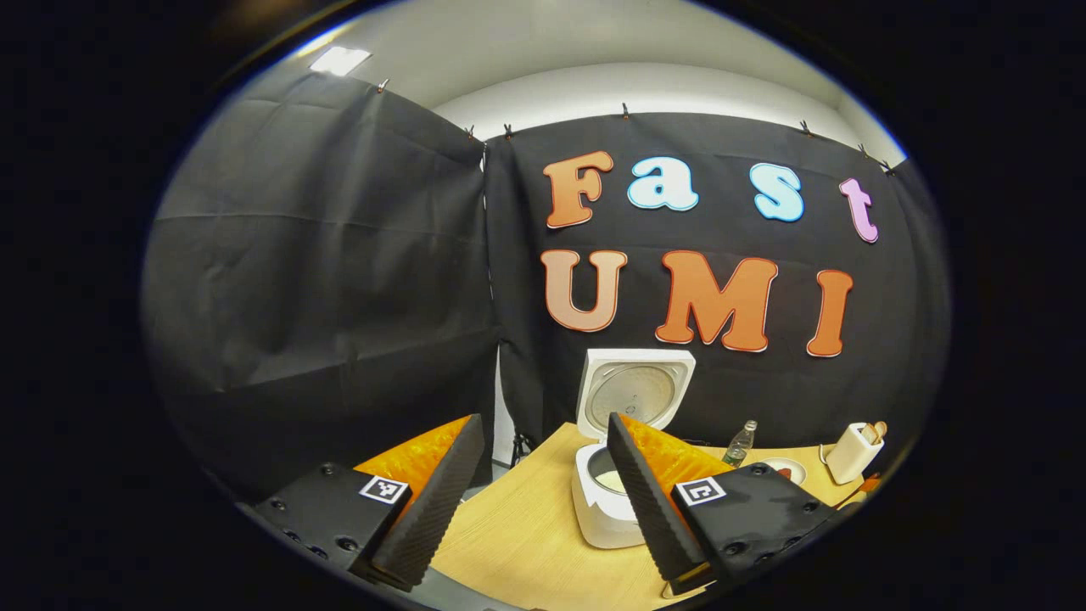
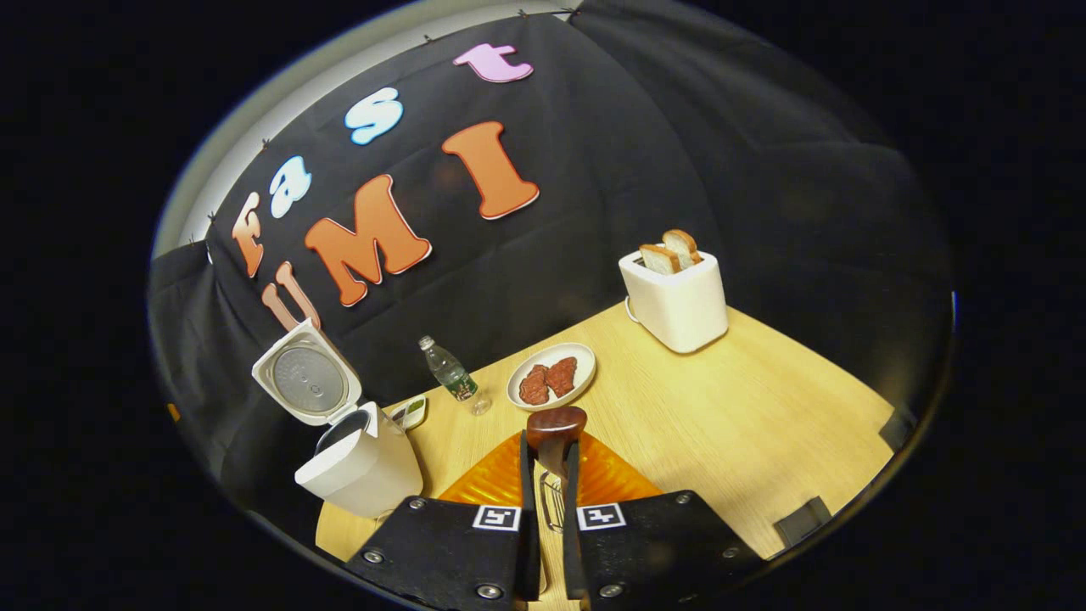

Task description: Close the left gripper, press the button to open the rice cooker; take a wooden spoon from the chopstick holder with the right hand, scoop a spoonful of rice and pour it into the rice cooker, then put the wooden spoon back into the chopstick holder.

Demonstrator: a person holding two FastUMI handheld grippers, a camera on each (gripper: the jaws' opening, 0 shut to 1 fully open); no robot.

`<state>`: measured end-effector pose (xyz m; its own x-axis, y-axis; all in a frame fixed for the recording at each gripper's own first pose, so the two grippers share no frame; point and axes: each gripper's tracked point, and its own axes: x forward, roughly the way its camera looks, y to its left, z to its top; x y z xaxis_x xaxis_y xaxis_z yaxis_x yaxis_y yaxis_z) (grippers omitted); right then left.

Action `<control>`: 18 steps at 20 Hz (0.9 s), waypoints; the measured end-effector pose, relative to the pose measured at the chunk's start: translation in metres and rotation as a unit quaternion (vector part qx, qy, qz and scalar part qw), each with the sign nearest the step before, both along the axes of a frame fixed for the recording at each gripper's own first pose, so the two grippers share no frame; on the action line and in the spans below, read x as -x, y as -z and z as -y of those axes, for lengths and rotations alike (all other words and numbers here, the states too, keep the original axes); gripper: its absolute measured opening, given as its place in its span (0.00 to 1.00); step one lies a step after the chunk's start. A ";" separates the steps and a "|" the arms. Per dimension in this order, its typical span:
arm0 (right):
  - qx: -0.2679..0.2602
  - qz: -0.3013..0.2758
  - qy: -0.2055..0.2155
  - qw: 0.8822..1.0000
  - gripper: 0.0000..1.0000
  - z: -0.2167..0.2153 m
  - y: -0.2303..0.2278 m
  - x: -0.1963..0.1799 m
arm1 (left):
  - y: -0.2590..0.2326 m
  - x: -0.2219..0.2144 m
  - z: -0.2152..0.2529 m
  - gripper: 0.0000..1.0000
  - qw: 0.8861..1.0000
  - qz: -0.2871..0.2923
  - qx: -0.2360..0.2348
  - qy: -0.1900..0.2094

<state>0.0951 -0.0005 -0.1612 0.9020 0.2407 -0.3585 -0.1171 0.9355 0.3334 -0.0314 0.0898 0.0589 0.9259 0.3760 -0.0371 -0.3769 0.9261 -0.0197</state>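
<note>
Rice cooker [image 2: 361,462] on the bench [image 2: 721,407], lid up. Right gripper [image 2: 550,484] fingers clamp the wooden spoon [image 2: 556,427], bowl forward for scooping. Left gripper [image 1: 543,501] fingers apart, idle.

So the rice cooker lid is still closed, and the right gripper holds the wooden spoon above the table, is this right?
Not quite. The rice cooker lid is open and stands upright, as the right gripper view shows. The rest holds: the right gripper is shut on the wooden spoon above the table.
</note>
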 end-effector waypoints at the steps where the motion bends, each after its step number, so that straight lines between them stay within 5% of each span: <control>1: 0.008 0.014 -0.002 1.000 0.10 -0.003 -0.013 0.003 | -0.002 -0.004 -0.003 1.00 1.000 0.003 0.001 0.007; 7: 0.034 0.065 -0.048 0.996 0.10 -0.063 -0.069 0.045 | 0.001 -0.046 -0.032 0.99 0.998 0.006 0.016 0.053; 18: 0.154 0.016 -0.072 0.985 0.10 -0.140 0.013 0.103 | 0.011 -0.096 -0.077 0.99 0.992 -0.013 0.008 0.127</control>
<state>-0.0080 0.1395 -0.1738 0.8783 0.2520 -0.4063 -0.2628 0.9644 0.0301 0.0647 0.1668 0.0475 0.9893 0.1305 -0.0651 -0.1326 0.9908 -0.0277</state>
